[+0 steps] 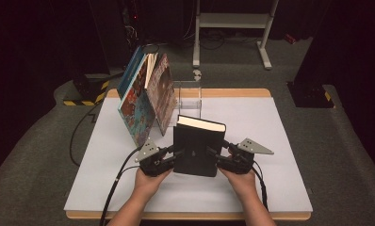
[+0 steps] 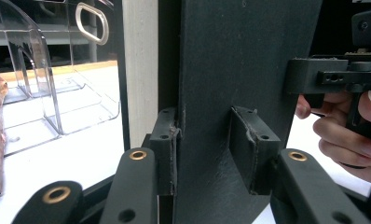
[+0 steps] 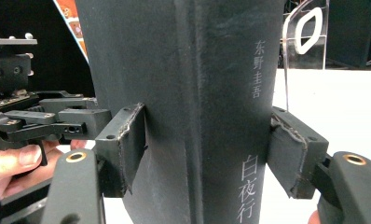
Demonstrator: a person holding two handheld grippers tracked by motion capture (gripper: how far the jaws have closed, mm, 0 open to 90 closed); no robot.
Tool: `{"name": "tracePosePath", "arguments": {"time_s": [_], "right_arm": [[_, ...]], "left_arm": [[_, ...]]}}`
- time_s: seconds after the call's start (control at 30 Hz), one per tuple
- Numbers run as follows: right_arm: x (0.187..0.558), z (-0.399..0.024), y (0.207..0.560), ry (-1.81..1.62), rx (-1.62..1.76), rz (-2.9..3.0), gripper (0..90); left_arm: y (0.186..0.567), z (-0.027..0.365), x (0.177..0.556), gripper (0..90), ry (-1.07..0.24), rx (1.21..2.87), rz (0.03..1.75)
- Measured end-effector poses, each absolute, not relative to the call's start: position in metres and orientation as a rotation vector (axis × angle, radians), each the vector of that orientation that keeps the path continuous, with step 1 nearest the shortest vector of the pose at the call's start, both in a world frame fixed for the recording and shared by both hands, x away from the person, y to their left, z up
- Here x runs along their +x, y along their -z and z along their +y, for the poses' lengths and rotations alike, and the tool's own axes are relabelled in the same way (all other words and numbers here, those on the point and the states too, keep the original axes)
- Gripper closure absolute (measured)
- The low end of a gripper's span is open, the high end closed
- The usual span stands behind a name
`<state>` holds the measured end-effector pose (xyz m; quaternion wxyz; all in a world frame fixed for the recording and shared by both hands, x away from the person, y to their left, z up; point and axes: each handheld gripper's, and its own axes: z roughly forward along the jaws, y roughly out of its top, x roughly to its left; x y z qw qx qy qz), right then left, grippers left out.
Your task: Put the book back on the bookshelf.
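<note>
A black hardback book [image 1: 195, 150] stands upright in the middle of the white table top [image 1: 275, 127], its front cover facing the person. My left gripper [image 1: 172, 157] is shut on its left edge, by the pages. My right gripper [image 1: 217, 160] is shut on the spine side. In the left gripper view the left gripper [image 2: 204, 144] has its pads against the book [image 2: 239, 60], beside the cream page edge [image 2: 139, 70]. The right gripper [image 3: 207, 149], in the right gripper view, clamps the book's spine [image 3: 230, 70], which carries white lettering.
Two colourful picture books [image 1: 145, 96] lean together at the back left. A clear acrylic book stand [image 1: 189, 96] sits just behind the black book and appears as the acrylic stand [image 2: 48, 88] in the left gripper view. Cables trail off the table's near left. A white rack [image 1: 232, 21] stands on the floor beyond.
</note>
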<state>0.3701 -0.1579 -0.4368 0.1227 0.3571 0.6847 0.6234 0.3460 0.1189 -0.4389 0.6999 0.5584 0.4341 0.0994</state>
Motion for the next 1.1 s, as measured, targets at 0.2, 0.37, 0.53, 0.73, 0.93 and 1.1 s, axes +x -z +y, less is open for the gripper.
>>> {"name": "tracePosePath", "arguments": {"time_s": [0.2, 0.37, 0.53, 0.73, 0.93, 1.1], "right_arm": [[0.36, -0.156, 0.437, -1.808, 0.999, 1.995, 32.3], [0.353, -0.154, 0.436, -1.793, 0.977, 2.004, 30.8], [0.348, -0.153, 0.436, -1.797, 0.968, 2.008, 29.9], [0.347, -0.154, 0.437, -1.816, 0.996, 2.03, 28.4], [0.347, -0.154, 0.436, -1.784, 0.961, 2.059, 26.0], [0.354, -0.153, 0.43, -1.793, 0.95, 2.123, 23.8]], "left_arm": [[0.441, 0.121, 0.336, 60.2, -0.237, 1.248, 0.968], [0.442, 0.123, 0.33, 59.7, -0.262, 1.26, 0.96], [0.443, 0.125, 0.324, 58.9, -0.278, 1.251, 0.948], [0.444, 0.127, 0.319, 54.9, -0.308, 1.246, 0.954], [0.446, 0.129, 0.319, 49.4, -0.332, 1.263, 0.974], [0.45, 0.13, 0.322, 44.3, -0.326, 1.276, 0.994]]}}
